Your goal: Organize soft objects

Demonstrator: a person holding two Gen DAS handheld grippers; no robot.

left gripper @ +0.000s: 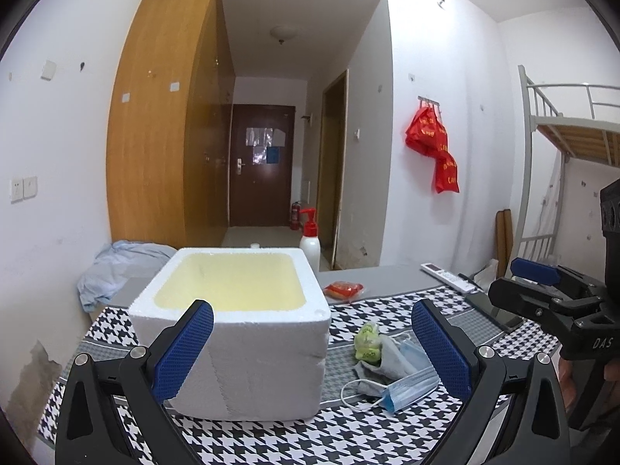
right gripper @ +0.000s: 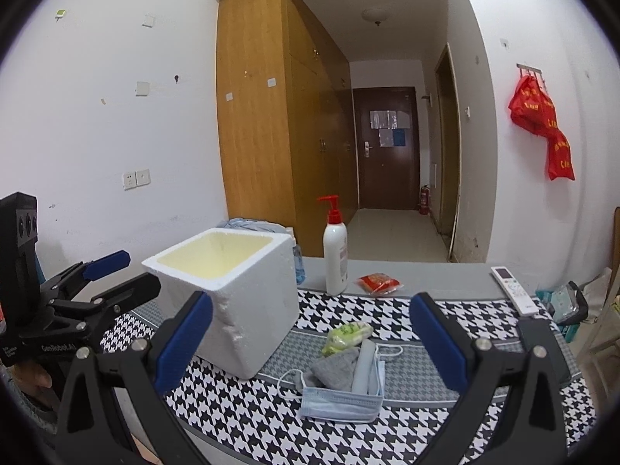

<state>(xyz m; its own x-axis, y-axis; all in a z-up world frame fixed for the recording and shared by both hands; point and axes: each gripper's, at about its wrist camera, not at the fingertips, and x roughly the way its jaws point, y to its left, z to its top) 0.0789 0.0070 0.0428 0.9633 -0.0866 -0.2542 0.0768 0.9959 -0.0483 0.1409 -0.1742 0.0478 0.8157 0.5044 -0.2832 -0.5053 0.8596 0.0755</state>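
Both grippers are wide open and hold nothing. The soft things lie in a small pile on the checked surface (right gripper: 240, 418), just beside the white foam box (right gripper: 232, 294): a blue face mask (right gripper: 341, 403) in front, a grey sock (right gripper: 335, 368) on it, and a green and yellow bag (right gripper: 347, 335) behind. The pile sits right between the fingers of the right gripper (right gripper: 310, 345), a little ahead and below. The left gripper (left gripper: 312, 352) faces the box, with the pile off to its right. So I think the right gripper is nearer. The box looks empty inside.
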